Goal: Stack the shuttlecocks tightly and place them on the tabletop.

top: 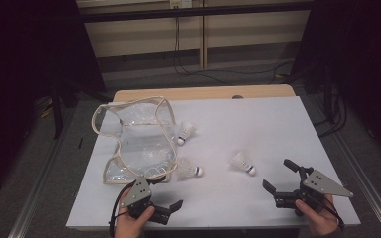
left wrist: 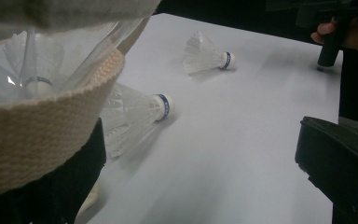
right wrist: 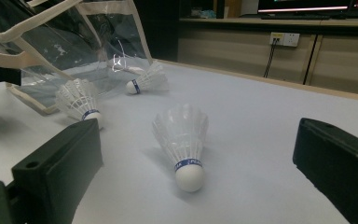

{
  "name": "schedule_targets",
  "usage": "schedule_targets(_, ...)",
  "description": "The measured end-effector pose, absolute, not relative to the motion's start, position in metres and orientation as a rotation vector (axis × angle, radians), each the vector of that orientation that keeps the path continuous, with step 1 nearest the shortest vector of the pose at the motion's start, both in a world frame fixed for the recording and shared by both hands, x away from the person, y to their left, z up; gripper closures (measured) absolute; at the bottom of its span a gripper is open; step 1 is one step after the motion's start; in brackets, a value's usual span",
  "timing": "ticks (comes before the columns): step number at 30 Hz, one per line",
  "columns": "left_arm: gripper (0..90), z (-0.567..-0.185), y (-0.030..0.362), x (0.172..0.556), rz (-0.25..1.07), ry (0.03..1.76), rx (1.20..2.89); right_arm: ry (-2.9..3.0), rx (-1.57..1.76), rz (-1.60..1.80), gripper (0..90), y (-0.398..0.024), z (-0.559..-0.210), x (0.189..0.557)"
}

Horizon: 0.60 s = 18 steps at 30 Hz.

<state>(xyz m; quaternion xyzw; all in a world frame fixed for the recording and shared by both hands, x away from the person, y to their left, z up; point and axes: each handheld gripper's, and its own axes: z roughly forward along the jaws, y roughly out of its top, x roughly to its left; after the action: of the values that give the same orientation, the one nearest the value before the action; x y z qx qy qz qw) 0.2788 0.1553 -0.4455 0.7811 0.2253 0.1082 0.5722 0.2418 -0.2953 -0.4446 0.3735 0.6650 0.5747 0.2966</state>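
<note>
Right tongs (top: pixel 279 174) w/ jaws apart near worktop's (top: pixel 258 119) front right corner, facing a shuttlecock (top: pixel 242 162). Left tongs (top: pixel 159 194) also apart, at clear bag's (top: pixel 136 139) strap by front edge.

On my counter (top: pixel 278 124) the bag (top: pixel 136 139) sits left; one shuttlecock (top: pixel 186 132) lies just beside its right edge, another (top: pixel 189 170) by its near corner, a third (top: pixel 243 162) well right, ahead of my right claw (top: pixel 279 177).

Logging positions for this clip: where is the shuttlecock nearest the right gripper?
In the high view that shuttlecock lies on its side, right of table centre, just ahead and left of the open right gripper; a second shuttlecock lies to its left.
</note>
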Motion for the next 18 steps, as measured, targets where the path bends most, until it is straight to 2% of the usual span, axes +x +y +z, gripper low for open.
schedule_targets(18,1.5,-0.446,0.137,0.277,0.193,0.496,1.838,1.768,0.990,1.530,0.7,-0.295,-0.444,0.241)
